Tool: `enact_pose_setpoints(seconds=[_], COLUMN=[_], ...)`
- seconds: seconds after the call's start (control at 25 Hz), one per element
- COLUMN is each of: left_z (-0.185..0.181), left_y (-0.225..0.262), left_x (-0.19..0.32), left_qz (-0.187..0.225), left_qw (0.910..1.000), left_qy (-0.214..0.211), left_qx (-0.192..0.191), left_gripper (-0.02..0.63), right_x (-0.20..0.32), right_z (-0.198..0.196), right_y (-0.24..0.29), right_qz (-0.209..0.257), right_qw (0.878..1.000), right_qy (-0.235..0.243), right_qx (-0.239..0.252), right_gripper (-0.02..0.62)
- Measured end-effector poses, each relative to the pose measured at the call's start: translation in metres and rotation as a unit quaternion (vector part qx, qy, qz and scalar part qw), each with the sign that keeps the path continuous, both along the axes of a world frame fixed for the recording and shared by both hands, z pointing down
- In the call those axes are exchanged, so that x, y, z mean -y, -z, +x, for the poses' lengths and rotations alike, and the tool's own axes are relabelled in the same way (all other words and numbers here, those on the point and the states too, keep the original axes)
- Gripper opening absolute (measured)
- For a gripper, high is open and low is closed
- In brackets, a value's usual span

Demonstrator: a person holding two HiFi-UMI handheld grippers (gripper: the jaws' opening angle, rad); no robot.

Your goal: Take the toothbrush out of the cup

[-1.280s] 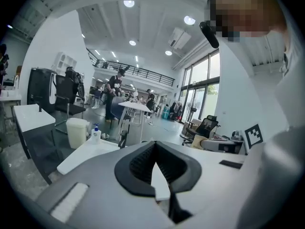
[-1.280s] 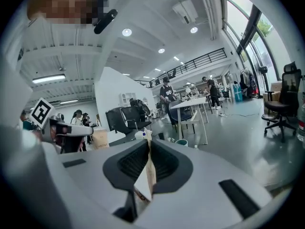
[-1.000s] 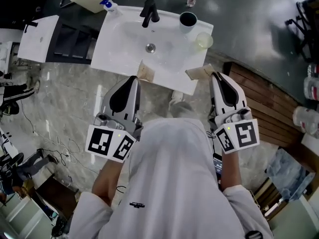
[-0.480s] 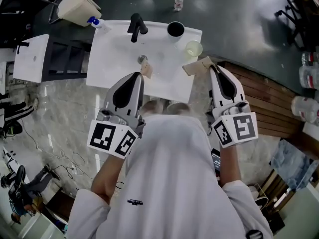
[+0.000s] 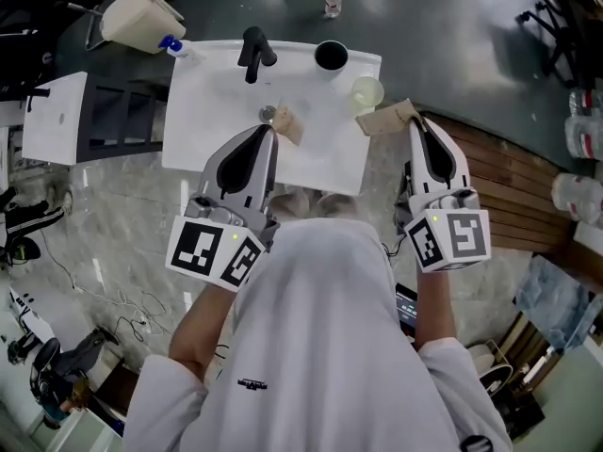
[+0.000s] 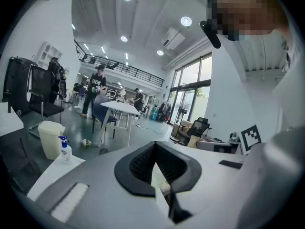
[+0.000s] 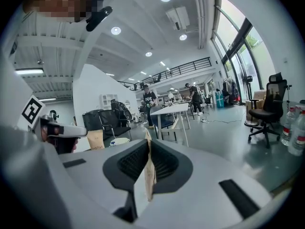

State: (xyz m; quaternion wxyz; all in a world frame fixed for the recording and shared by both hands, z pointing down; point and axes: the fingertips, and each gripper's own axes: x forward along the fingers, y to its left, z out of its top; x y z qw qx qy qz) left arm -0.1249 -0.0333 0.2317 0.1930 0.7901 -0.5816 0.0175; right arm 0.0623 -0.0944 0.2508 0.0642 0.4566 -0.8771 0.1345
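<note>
In the head view a black cup (image 5: 331,56) stands at the far right of the white sink (image 5: 212,111), with a pale translucent cup (image 5: 366,92) just nearer. No toothbrush shows in either cup from here. My left gripper (image 5: 287,125) hangs over the sink's near part close to the drain (image 5: 268,113), its tan pads pressed together. My right gripper (image 5: 386,119) is at the sink's right edge, just short of the translucent cup, also shut with nothing in it. Both gripper views look out level across the room, and the pads (image 6: 159,180) (image 7: 148,171) meet with no gap.
A black faucet (image 5: 254,50) stands at the sink's back, with a blue-topped soap bottle (image 5: 174,45) at its left corner and a cream bin (image 5: 141,12) beyond. Wooden slats (image 5: 499,186) lie to the right. Tables, chairs and people are far off in the gripper views.
Both grippers have moved forward, from the sink's near edge to over the basin and beside the translucent cup. Their jaws have stayed shut.
</note>
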Motion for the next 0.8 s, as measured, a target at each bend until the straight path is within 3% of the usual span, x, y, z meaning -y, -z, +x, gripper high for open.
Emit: enact_pose_setpoints(seconds=[0.8], left_z=[0.000], left_y=[-0.046], left_x=[0.073], left_qz=[-0.036], left_qw=[0.9990], left_qy=[-0.025], left_qx=[-0.003], left_gripper=[0.005], right_x=[0.084], right_z=[-0.008], right_y=[-0.051], right_qz=[-0.002], right_qw=[0.999], right_qy=[-0.037], right_qx=[-0.025], right_gripper=[0.015])
